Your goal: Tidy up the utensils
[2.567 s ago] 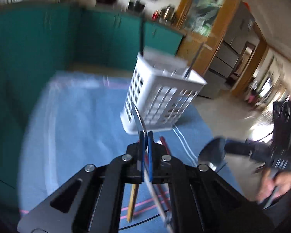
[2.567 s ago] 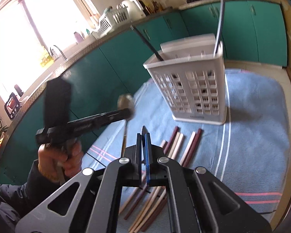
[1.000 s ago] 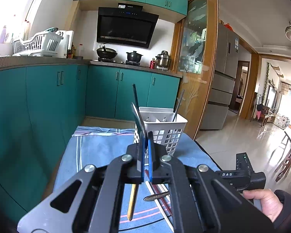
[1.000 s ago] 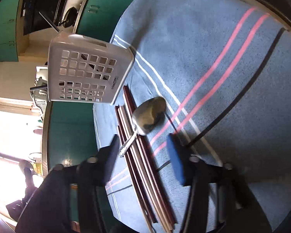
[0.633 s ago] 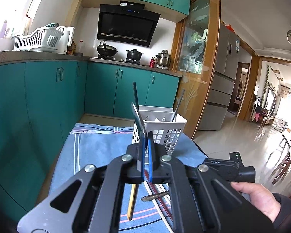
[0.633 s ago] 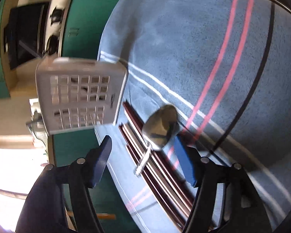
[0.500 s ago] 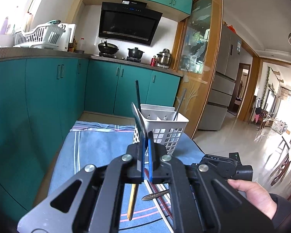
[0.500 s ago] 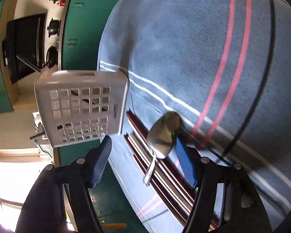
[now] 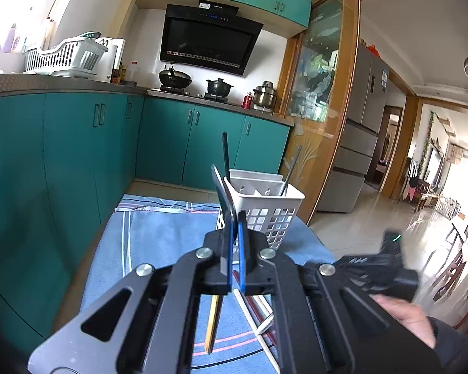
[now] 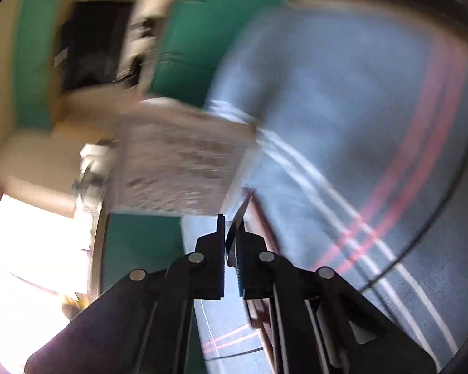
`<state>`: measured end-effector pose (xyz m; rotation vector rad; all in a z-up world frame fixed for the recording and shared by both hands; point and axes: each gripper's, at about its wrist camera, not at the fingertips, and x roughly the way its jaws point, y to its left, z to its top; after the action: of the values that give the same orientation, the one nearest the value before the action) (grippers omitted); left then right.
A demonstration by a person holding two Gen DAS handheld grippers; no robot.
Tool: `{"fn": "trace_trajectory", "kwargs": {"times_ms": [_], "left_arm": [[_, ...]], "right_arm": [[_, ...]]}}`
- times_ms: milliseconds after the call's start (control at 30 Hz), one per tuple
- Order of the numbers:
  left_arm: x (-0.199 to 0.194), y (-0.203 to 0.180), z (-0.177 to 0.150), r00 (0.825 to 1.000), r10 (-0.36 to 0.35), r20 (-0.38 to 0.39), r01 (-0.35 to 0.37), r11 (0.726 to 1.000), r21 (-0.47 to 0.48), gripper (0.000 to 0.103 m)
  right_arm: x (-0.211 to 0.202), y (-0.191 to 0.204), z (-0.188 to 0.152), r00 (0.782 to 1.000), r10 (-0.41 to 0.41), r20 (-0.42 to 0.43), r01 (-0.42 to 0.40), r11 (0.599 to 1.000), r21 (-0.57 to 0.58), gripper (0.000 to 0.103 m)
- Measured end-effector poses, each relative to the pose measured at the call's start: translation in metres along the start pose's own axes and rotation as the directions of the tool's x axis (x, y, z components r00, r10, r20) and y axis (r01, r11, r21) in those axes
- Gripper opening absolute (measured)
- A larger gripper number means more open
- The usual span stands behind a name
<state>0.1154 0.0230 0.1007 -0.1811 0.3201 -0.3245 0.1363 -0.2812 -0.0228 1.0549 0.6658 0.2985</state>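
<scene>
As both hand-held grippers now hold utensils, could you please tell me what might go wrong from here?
1. The right hand-held gripper pinches the spoon only by a thin edge, so it may pivot or slip onto the chopsticks.
2. The white basket already holds upright utensils; an incoming spoon could knock them.
3. The left hand-held gripper, shut on a yellow-handled utensil, sits before the basket and could obstruct.
</scene>
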Motion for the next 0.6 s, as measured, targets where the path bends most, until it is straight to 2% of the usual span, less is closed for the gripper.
{"fn": "trace_trajectory", "kwargs": {"times_ms": [100,167,233,333,600], "left_arm": [[-0.006,0.001,0.002,1.0,-0.004,0.017,0.004,1.0,-0.009,0.002],[-0.01,0.001,0.005,1.0,-0.019,0.024,0.02,0.999,-0.025,0.002],[-0.015,0.0,0.008,0.999,-0.024,0.044,0.026,0.999,-0.027,0.002],[-0.022,-0.005,0.011,0.997,-0.028,0.074,0.03,0.999,-0.033,0.002],[-0.023,-0.014,0.009,0.996,-0.023,0.09,0.025,0.999,-0.02,0.002]], "right_arm": [[-0.033,0.055,-0.003,0.997,0.067,0.037,-0.057,0.975,-0.214,0.004],[-0.059,0.09,-0.008,0.992,0.106,0.073,-0.074,0.934,-0.35,0.004],[-0.08,0.111,-0.012,0.986,0.14,0.088,-0.09,0.9,-0.426,0.004],[-0.098,0.124,-0.016,0.983,0.161,0.083,-0.104,0.877,-0.47,0.004],[-0.086,0.108,-0.012,0.994,0.103,0.041,-0.074,0.889,-0.451,0.003]]}}
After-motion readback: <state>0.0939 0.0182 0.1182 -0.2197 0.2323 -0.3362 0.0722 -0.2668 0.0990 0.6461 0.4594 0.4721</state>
